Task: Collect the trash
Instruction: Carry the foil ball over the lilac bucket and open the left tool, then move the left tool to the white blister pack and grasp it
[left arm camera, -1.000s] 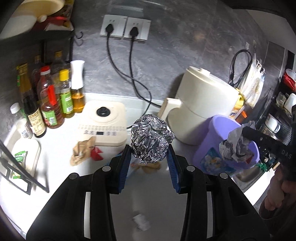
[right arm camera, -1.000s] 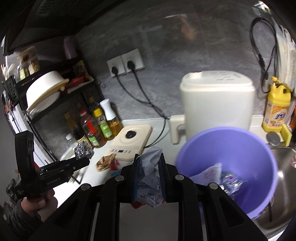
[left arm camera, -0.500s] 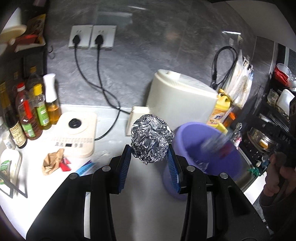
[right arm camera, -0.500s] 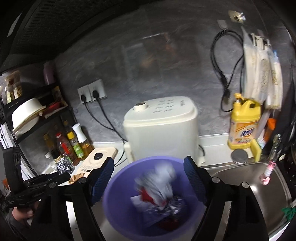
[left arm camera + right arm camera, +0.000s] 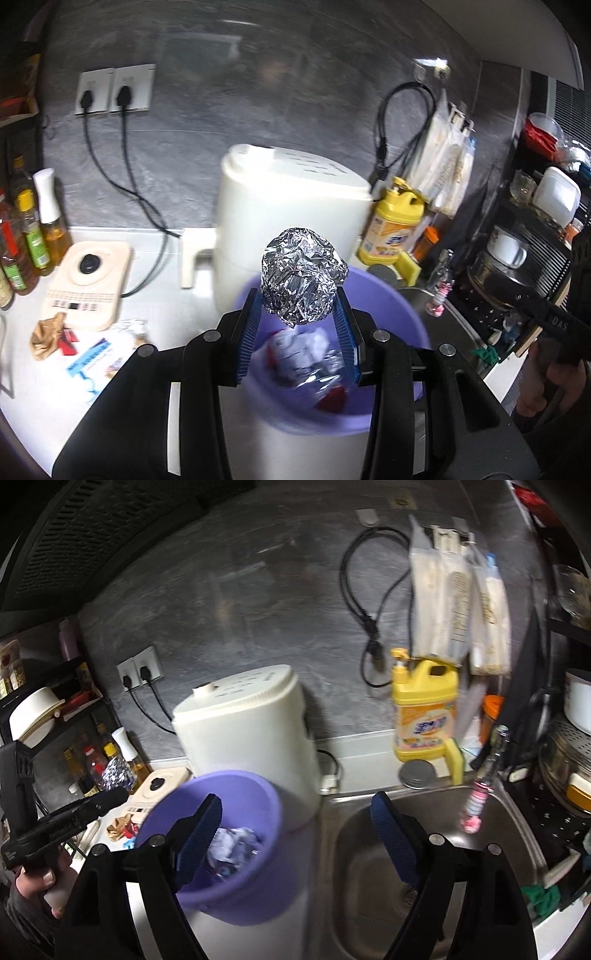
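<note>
My left gripper (image 5: 299, 314) is shut on a crumpled ball of silver foil (image 5: 301, 275) and holds it right over the purple bin (image 5: 402, 317). The bin holds crumpled paper and wrappers (image 5: 306, 350). My right gripper (image 5: 295, 812) is open and empty, above the gap between the purple bin (image 5: 236, 893) and the steel sink (image 5: 369, 853). The foil ball also shows small in the right wrist view (image 5: 116, 773), in the left gripper. More trash lies on the white counter: a brown paper wad (image 5: 46, 334), a red scrap (image 5: 66, 341) and a blue-and-white wrapper (image 5: 90, 358).
A white appliance (image 5: 288, 214) stands right behind the bin. A cream cooker (image 5: 86, 284) and several bottles (image 5: 33, 236) stand at the left. Yellow detergent (image 5: 424, 709) stands by the sink. A dish rack (image 5: 517, 266) fills the right side.
My right gripper opened, dropped its paper wad into the bin and swung right toward the sink. My left gripper carried the foil ball rightward, from over the counter to over the bin.
</note>
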`<state>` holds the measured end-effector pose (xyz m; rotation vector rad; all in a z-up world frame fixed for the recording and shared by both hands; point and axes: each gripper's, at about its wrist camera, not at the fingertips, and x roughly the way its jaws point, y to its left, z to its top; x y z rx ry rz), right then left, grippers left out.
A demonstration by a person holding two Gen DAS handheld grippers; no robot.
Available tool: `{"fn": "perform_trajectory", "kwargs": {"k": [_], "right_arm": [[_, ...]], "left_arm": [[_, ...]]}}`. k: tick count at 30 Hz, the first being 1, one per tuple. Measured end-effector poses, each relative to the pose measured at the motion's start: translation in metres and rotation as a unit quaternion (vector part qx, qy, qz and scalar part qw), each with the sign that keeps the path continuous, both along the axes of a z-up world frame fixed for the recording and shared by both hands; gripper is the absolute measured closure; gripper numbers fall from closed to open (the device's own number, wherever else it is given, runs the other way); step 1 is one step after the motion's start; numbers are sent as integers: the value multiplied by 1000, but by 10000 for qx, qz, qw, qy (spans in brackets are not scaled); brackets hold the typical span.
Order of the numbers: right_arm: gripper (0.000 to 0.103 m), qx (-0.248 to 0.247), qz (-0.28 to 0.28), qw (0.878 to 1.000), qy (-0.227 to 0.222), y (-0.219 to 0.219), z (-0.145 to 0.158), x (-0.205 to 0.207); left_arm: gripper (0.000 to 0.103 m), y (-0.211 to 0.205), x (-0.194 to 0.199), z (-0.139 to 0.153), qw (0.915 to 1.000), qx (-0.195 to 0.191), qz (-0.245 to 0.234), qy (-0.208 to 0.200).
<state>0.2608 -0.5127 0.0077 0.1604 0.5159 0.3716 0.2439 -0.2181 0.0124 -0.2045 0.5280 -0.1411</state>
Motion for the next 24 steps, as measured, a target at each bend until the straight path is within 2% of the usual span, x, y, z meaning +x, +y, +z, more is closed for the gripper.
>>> {"fn": "perform_trajectory", "kwargs": {"k": [4,6,9,12,17,24], "right_arm": [[21,5,-119,9999,39,-25,-6,-5],[21,27,-164,9998,66,-35,-9,-6],[18,79,-201,9997,89,-43,-12,-8],[17,154,-159,9996,154,-47,-18,-9],[7,223,30,9996,173,-36,-25,-10],[7,343,505,9976,313,-2,-37,-14]], "left_arm": [[59,-25,10,-1,9999,-33,-152,-4],[27,-36,13,-2,9998,-48,-202,-40],[11,-46,12,-2,9995,-45,-308,-93],[6,-48,10,-4,9997,19,-250,-42],[6,-32,-3,-10,9998,81,111,111],[6,6,-29,-22,9965,225,717,370]]}}
